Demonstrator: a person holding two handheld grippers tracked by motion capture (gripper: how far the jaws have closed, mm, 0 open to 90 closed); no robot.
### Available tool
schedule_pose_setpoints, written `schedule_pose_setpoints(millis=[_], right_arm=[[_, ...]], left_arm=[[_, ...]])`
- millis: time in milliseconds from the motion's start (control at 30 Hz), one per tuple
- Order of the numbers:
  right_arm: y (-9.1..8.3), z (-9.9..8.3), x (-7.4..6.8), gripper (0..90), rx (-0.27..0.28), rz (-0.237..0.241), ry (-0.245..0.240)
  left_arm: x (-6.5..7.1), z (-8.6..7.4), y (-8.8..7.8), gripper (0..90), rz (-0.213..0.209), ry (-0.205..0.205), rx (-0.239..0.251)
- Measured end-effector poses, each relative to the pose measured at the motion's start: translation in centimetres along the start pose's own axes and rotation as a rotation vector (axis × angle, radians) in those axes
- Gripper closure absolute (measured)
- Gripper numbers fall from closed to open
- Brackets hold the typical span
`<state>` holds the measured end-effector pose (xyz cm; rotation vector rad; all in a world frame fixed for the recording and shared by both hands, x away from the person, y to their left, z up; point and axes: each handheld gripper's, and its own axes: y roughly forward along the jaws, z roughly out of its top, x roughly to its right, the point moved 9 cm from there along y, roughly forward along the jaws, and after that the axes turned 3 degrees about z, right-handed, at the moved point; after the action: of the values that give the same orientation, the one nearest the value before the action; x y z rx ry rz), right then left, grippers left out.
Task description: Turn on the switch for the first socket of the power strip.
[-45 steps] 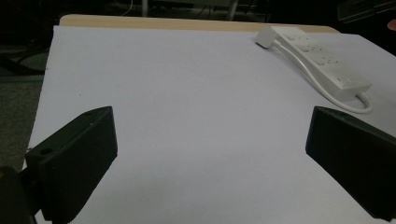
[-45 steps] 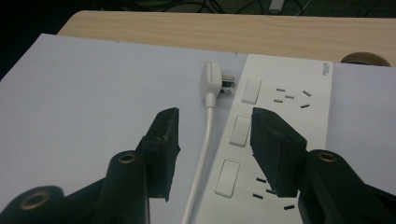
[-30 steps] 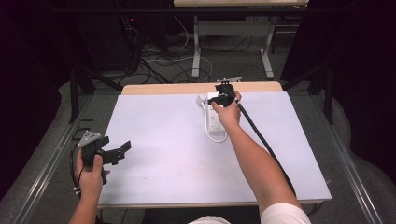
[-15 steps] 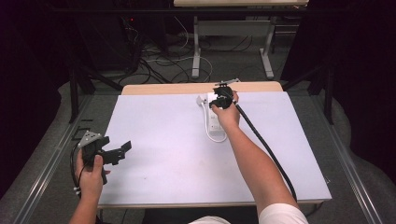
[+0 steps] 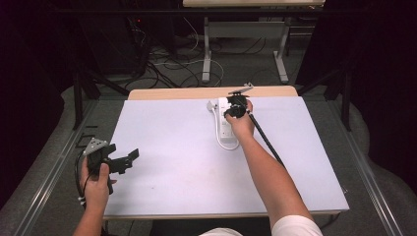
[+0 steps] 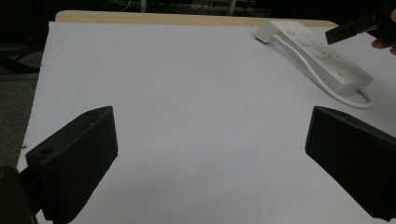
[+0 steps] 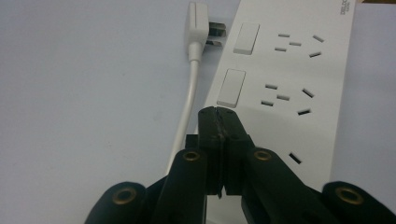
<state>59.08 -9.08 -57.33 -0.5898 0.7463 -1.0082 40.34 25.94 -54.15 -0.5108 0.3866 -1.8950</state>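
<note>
The white table (image 5: 172, 162) is the largest thing in view. Toward its far edge, right of the middle, the white power strip (image 5: 225, 118) is laid flat, lengthwise away from the person, and serves as the landmark here. It is judged to be a rigid plastic bar, light enough to slide if pushed, with a smooth top that offers little grip; it would best be taken across its narrow width, or steadied by its long sides. Its white cord (image 7: 187, 107) runs along its left side in the right gripper view, loops round the near end, and is judged stiff but bendable. The white plug (image 7: 195, 23) lies just beside the strip's far end.

The right gripper (image 7: 218, 114) is held over the strip near a rocker switch (image 7: 231, 87), its jaws having just been closing and now pressed together on nothing. The left gripper (image 5: 129, 158) is held well away from the strip at the table's near left, its jaws spread wide and empty.
</note>
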Motion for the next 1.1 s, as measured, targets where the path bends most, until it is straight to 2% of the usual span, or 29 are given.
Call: schedule_pose_setpoints(millis=[267,633,1100], right_arm=[[0.7,-0.7,-0.2,90.0,-0.019,-0.007,-0.021],[1.3,-1.4,-0.1,90.0,-0.038,-0.011,-0.016],[1.5,-1.5,-0.2,90.0,-0.029,-0.015,-0.009]], left_arm=[[0.0,0.0,0.0,2.3,-0.001,0.002,-0.001],[0.1,0.0,0.1,2.4,0.0,0.002,0.001],[0.1,0.0,0.1,2.4,0.0,0.003,0.001]])
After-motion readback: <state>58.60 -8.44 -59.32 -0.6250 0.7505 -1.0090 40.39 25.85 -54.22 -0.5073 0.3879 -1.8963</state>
